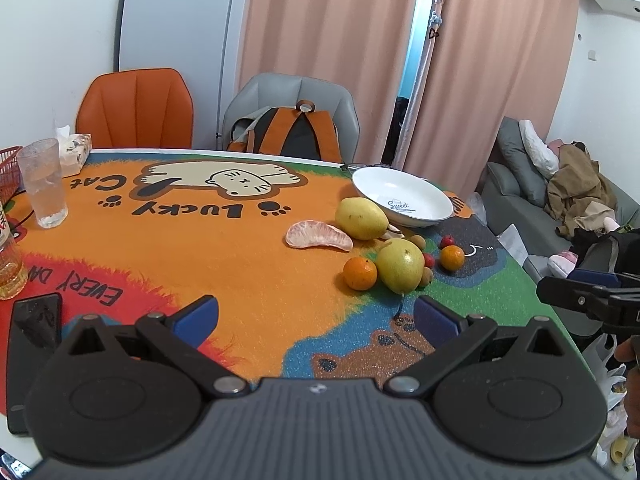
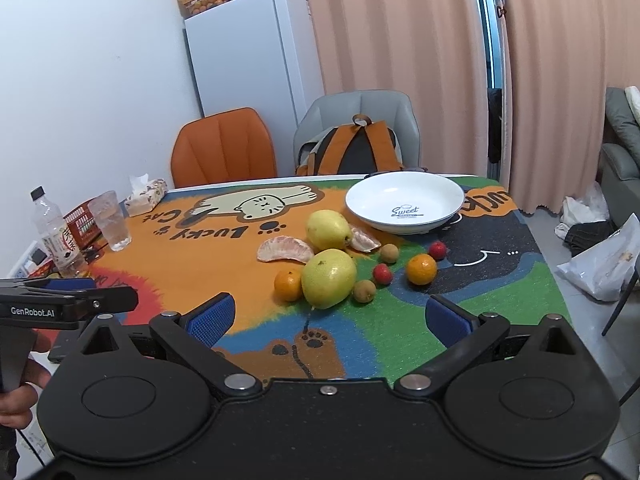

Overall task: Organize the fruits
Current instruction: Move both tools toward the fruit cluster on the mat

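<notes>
Fruit lies loose on the cartoon table mat (image 2: pixel 224 252). Two yellow pears, the near pear (image 2: pixel 328 279) and the far pear (image 2: pixel 327 229), sit by a peeled pomelo segment (image 2: pixel 285 250). Two small oranges (image 2: pixel 288 285) (image 2: pixel 421 269), red berries (image 2: pixel 383 273) and brown longans (image 2: pixel 364 291) lie around them. A white "Sweet" bowl (image 2: pixel 404 200) stands empty behind. In the left wrist view the same group shows: near pear (image 1: pixel 401 265), orange (image 1: pixel 360 273), bowl (image 1: pixel 402 197). My left gripper (image 1: pixel 316 316) and right gripper (image 2: pixel 328 318) both hover open, short of the fruit, holding nothing.
A glass (image 2: pixel 110 221), a drink bottle (image 2: pixel 54 236), a red basket (image 2: pixel 82 222) and a tissue box (image 2: pixel 146 196) crowd the table's left side. A dark phone (image 1: pixel 34 320) lies near left. Orange chair (image 2: pixel 224 148) and grey chair with backpack (image 2: pixel 352 148) stand behind.
</notes>
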Action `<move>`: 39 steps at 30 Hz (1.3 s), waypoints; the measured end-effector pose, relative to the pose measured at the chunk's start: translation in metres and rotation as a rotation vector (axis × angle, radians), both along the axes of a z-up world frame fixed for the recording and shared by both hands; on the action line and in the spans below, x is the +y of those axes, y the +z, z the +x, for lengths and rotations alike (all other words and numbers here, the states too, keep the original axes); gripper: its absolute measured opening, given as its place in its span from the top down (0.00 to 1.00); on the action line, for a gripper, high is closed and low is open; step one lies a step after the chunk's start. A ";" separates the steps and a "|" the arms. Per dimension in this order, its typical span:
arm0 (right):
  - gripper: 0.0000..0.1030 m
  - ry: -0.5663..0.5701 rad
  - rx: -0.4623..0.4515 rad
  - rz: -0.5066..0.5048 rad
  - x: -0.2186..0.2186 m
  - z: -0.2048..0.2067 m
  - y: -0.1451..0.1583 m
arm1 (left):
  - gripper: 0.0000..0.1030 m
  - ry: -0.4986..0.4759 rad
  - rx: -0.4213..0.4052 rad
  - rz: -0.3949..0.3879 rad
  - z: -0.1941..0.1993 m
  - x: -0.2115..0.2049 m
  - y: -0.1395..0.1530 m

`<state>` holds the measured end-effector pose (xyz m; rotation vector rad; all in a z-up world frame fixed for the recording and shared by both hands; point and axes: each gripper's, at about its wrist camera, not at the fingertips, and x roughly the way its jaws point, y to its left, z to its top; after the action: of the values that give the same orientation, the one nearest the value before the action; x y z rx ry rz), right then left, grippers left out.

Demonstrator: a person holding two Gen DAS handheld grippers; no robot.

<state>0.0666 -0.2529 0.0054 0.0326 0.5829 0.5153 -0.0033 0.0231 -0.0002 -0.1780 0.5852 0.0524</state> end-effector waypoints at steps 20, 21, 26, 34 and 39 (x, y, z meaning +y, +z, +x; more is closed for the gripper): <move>0.00 0.008 -0.002 -0.014 0.002 -0.001 -0.001 | 0.00 -0.002 0.005 0.010 0.002 -0.001 -0.001; 0.00 0.008 -0.002 -0.014 0.002 -0.001 -0.001 | 0.00 -0.001 0.005 0.010 0.002 -0.001 -0.001; 0.00 0.007 -0.001 -0.015 0.002 0.000 -0.001 | 0.00 0.000 0.004 0.011 0.002 -0.001 -0.001; 0.00 0.005 -0.002 -0.013 0.001 0.000 -0.001 | 0.00 0.005 0.004 0.010 0.002 0.001 -0.002; 0.00 0.005 -0.002 -0.012 0.001 0.001 -0.002 | 0.00 0.005 0.004 0.010 0.002 0.001 -0.002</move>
<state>0.0673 -0.2523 0.0039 0.0196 0.5843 0.5169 -0.0011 0.0244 -0.0024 -0.1698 0.5880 0.0601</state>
